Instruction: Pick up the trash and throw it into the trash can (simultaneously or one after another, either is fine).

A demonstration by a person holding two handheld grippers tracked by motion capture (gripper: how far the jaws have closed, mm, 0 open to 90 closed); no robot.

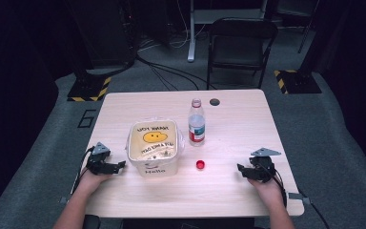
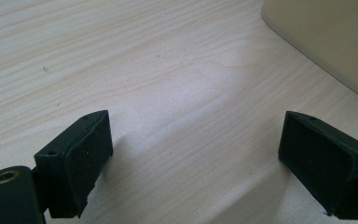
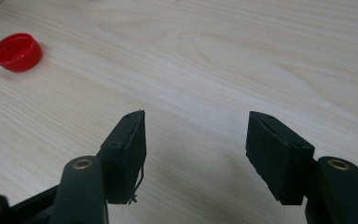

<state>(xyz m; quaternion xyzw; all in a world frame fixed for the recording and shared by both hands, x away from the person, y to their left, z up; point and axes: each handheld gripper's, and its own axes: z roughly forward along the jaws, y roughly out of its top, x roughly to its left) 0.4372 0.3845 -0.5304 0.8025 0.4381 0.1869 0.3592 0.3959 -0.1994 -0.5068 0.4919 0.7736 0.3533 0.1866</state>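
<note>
A cream bin [image 1: 153, 148] lined with a plastic bag that bears a yellow smiley stands on the wooden table [image 1: 233, 124], left of middle. Just right of it a clear water bottle [image 1: 196, 123] with a red label stands upright, uncapped. Its red cap [image 1: 200, 164] lies on the table in front of it, also seen as the red cap [image 3: 17, 51] at the upper left of the right gripper view. My left gripper [image 1: 119, 166] rests on the table beside the bin's left side, open and empty, with the bin wall [image 2: 326, 37] close by. My right gripper [image 1: 240, 168] rests near the table's right front, open, nothing between its jaws.
A round cable hole [image 1: 214, 101] sits near the table's far edge. Beyond the table stand a black folding chair [image 1: 240, 45] and floor cables. Bare wood lies between the cap and my right gripper.
</note>
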